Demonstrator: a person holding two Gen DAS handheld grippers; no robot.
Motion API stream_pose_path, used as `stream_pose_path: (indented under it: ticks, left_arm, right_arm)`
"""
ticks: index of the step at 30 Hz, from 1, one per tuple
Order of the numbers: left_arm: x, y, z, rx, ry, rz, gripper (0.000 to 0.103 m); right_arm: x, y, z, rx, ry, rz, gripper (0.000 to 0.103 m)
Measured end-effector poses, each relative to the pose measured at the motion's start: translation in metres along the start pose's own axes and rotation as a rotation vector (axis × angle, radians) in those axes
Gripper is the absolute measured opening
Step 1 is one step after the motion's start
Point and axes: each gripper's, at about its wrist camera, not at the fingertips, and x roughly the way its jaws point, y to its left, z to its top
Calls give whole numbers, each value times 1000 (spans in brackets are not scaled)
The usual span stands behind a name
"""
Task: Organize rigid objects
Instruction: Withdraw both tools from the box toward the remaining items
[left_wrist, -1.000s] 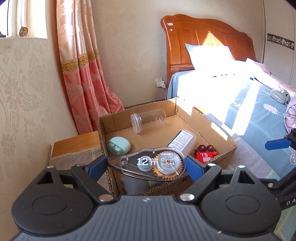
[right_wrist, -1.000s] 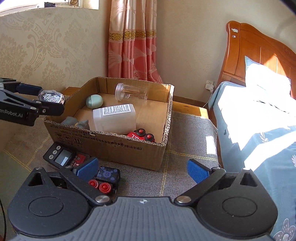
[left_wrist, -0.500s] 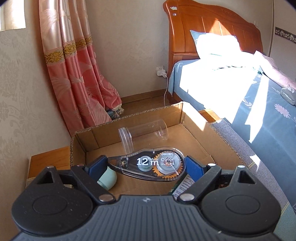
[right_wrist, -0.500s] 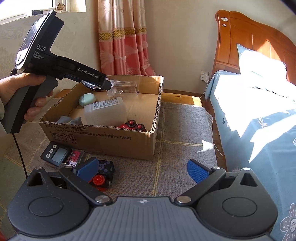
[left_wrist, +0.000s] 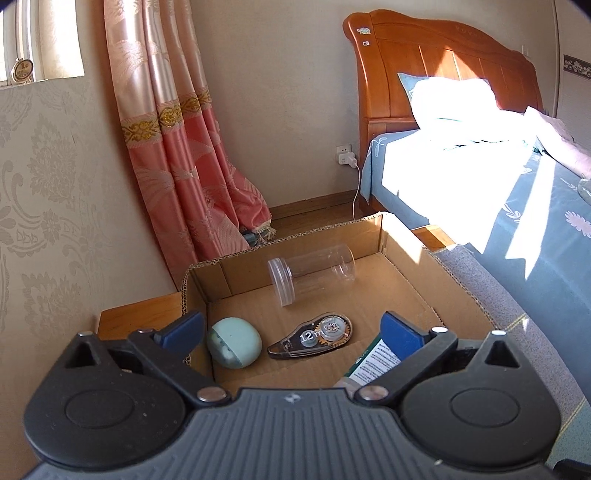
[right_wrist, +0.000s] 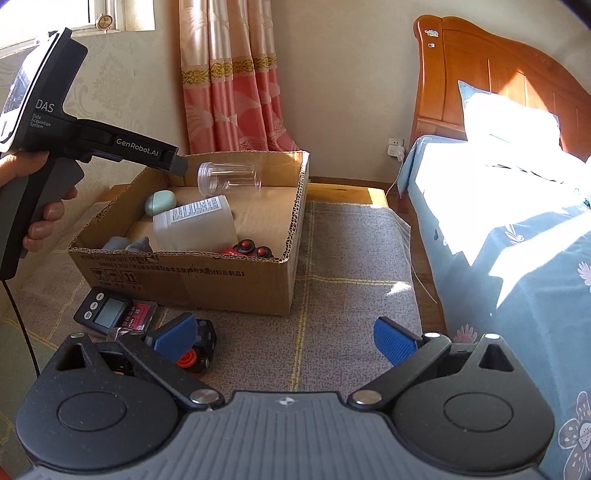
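My left gripper (left_wrist: 291, 330) is open and empty above the cardboard box (left_wrist: 458, 291). A clear correction tape dispenser (left_wrist: 312, 336) lies on the box floor below it, between a pale green egg-shaped case (left_wrist: 234, 347) and a white labelled bottle (left_wrist: 373, 363). A clear plastic jar (left_wrist: 310, 273) lies on its side at the back. My right gripper (right_wrist: 282, 338) is open and empty over the rug in front of the box (right_wrist: 221, 280). A black toy with red wheels (right_wrist: 201, 350) lies behind its left finger.
A black digital scale (right_wrist: 105, 312) and a small red pack (right_wrist: 142, 314) lie on the rug by the box front. A red toy (right_wrist: 249, 249) and a grey object (right_wrist: 125, 243) are in the box. The bed (right_wrist: 517, 206) is to the right, a curtain (left_wrist: 177, 147) behind.
My left gripper opened and let go of the tape dispenser, which now lies on the box floor. The right gripper stayed open and shifted slightly.
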Motion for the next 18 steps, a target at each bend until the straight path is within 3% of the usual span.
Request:
stream_pose_path:
  ticks: [14, 18]
  left_arm:
    - [-62, 1, -69, -93, 7, 75, 102]
    - [-70, 0, -93, -137, 29, 58, 102]
  right_arm:
    - [-17, 11, -15, -16, 6, -4, 103]
    - [-17, 13, -21, -21, 16, -6, 103]
